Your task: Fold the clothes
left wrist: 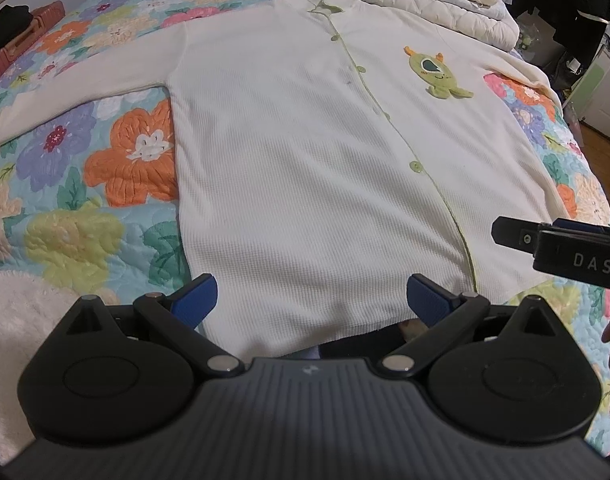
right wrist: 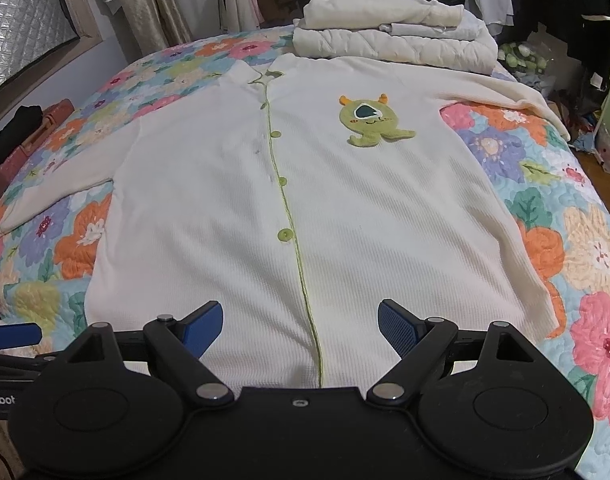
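Note:
A cream waffle-knit button shirt [left wrist: 297,152] with green buttons and a green monster patch [left wrist: 439,74] lies flat, front up, on the bed, sleeves spread to both sides. It also shows in the right wrist view [right wrist: 325,208]. My left gripper [left wrist: 311,300] is open and empty, above the shirt's bottom hem at its left half. My right gripper [right wrist: 301,326] is open and empty, above the hem near the green placket [right wrist: 305,280]. The right gripper also shows at the right edge of the left wrist view [left wrist: 561,248].
The shirt rests on a floral quilt [left wrist: 85,168] covering the bed. A stack of folded cream clothes [right wrist: 393,40] sits at the far end by the collar. A fluffy white textile [left wrist: 21,340] lies at the near left. Hanging clothes and clutter stand beyond the bed.

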Tool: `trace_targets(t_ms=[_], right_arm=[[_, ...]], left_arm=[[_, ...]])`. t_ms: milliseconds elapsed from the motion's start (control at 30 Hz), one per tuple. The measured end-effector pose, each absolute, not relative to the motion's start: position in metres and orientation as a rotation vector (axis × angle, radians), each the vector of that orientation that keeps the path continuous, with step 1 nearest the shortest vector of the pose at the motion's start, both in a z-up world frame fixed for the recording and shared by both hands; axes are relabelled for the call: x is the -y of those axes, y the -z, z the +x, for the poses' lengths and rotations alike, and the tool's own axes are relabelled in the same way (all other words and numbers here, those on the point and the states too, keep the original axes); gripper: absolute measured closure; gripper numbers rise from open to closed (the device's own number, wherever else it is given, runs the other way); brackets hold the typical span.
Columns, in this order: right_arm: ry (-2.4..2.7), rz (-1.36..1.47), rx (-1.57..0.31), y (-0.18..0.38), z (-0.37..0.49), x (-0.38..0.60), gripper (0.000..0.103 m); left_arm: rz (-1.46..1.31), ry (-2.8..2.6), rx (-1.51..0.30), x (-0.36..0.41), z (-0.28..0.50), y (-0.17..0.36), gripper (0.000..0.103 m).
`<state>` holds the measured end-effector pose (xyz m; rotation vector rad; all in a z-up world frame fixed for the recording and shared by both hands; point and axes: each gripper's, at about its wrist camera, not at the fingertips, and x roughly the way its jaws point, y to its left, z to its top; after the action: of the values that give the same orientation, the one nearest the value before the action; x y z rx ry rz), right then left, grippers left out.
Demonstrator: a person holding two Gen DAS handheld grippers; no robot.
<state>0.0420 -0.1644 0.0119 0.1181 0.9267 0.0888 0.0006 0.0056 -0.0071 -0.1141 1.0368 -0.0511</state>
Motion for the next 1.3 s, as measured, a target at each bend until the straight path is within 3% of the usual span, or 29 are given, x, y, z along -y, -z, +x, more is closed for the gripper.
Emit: trace_targets(t_ms=[900,1133,1300], right_arm=[[-0.075,0.060,-0.959,0.002,0.057,0.158,0.015],[-0.342,0.178,-0.988,0.002,0.098,0.130,0.015],[-0.470,0.005,-0.939,0.000,0.147,0.068,0.015]], left_arm=[[-0.129,0.018,-1.057,-0.028,0.019,0.021,0.000],[-0.189,-0.094,-0.956,-0.093,0.036,0.012,0.000],[-0.268,-0.109,-0.934,-0.153,0.075,0.010,0.000]])
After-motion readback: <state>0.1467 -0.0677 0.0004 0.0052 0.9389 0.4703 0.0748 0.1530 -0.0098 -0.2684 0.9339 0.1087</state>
